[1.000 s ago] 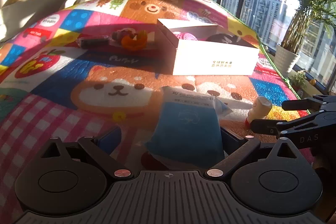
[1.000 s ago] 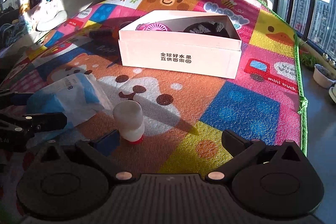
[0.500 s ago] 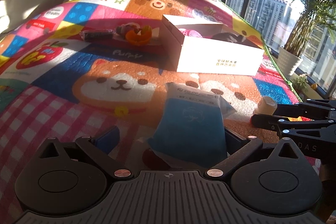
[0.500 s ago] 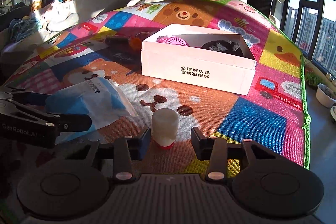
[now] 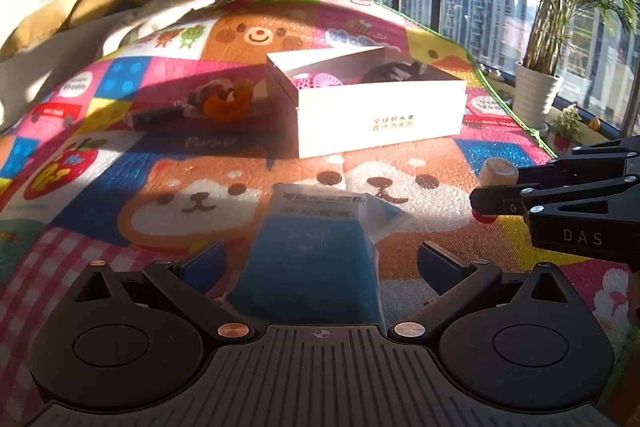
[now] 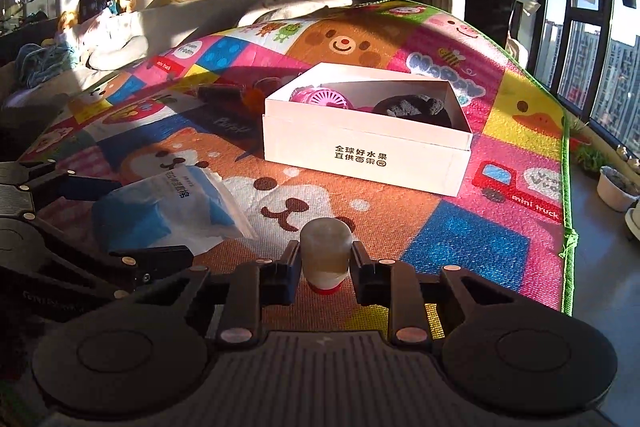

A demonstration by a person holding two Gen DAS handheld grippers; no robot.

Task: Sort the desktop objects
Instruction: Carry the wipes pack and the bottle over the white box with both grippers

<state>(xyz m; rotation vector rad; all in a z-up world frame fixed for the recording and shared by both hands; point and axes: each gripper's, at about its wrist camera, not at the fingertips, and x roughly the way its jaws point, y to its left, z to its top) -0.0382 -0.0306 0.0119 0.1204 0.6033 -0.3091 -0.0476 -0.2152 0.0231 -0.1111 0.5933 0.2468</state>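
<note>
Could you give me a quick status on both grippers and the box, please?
Right gripper closed around small bottle. Left gripper open, straddling blue packet. White box open ahead, path clear.

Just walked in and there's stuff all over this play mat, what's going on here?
Someone is sorting loose items into a white cardboard box on the colourful play mat. The right gripper has its jaws closed around a small upside-down bottle with a red cap, which stands on the mat. The left gripper is open, its jaws either side of a blue packet of wipes. A pink mini fan and a dark fuzzy item lie in the box.
</note>
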